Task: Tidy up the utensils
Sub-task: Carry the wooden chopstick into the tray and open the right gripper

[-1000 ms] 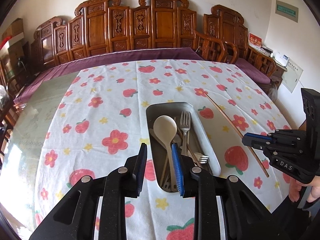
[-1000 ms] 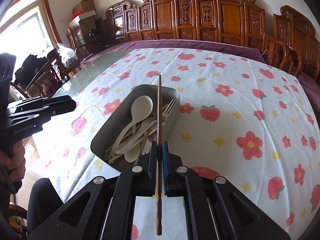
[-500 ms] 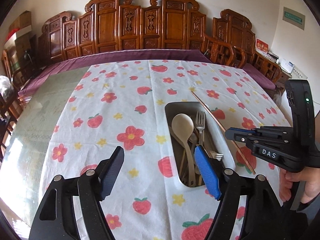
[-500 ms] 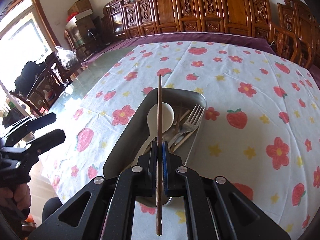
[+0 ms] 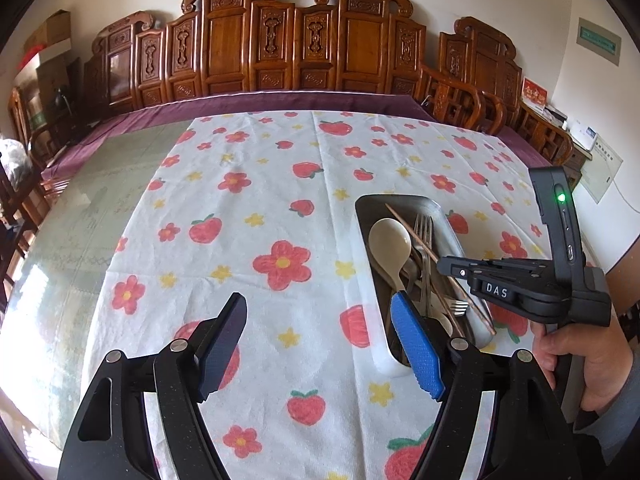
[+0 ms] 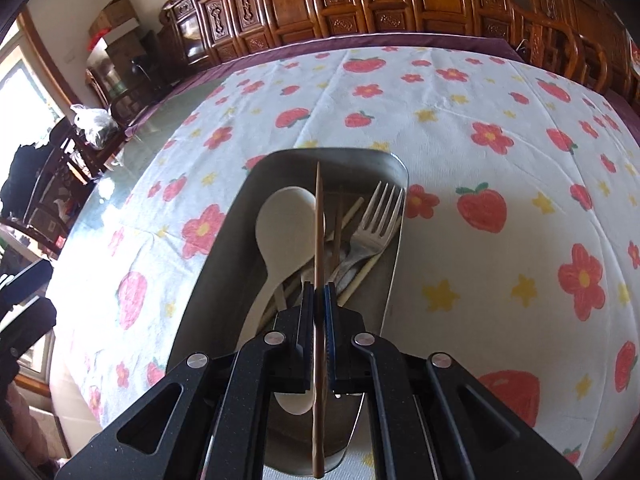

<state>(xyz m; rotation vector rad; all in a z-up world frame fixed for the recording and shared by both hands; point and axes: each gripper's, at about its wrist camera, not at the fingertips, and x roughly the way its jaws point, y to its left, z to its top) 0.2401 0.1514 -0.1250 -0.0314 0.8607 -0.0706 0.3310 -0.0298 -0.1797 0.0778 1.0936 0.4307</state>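
The right gripper (image 6: 319, 300) pinches 1 brown wooden chopstick (image 6: 319, 216) between its closed pads, the stick running straight out toward 12 o'clock over the metal tray (image 6: 224, 240) and back past the jaws toward 6 o'clock. In the left wrist view the same gripper (image 5: 442, 268) reaches in from 3 o'clock, held in a person's hand (image 5: 588, 360), and the chopstick (image 5: 412, 236) slants across the tray (image 5: 362, 240) from about 11 o'clock down to 5 o'clock.

The left gripper (image 5: 320, 344) hangs over the tablecloth (image 5: 260, 184) with its jaws wide apart and nothing between them; they have just been opening. Its blue pad (image 5: 416, 344) overlaps the near end of the tray at 4 o'clock.

Inside the tray lie a cream spoon (image 6: 284, 224) at 10 o'clock of the held stick, a metal fork (image 6: 380, 216) at 2 o'clock, and pale chopsticks (image 6: 360, 276) crossing beneath the fork. The tray sits on the strawberry-and-flower cloth, with carved wooden chairs (image 5: 280, 40) lining the far edge at 12 o'clock.
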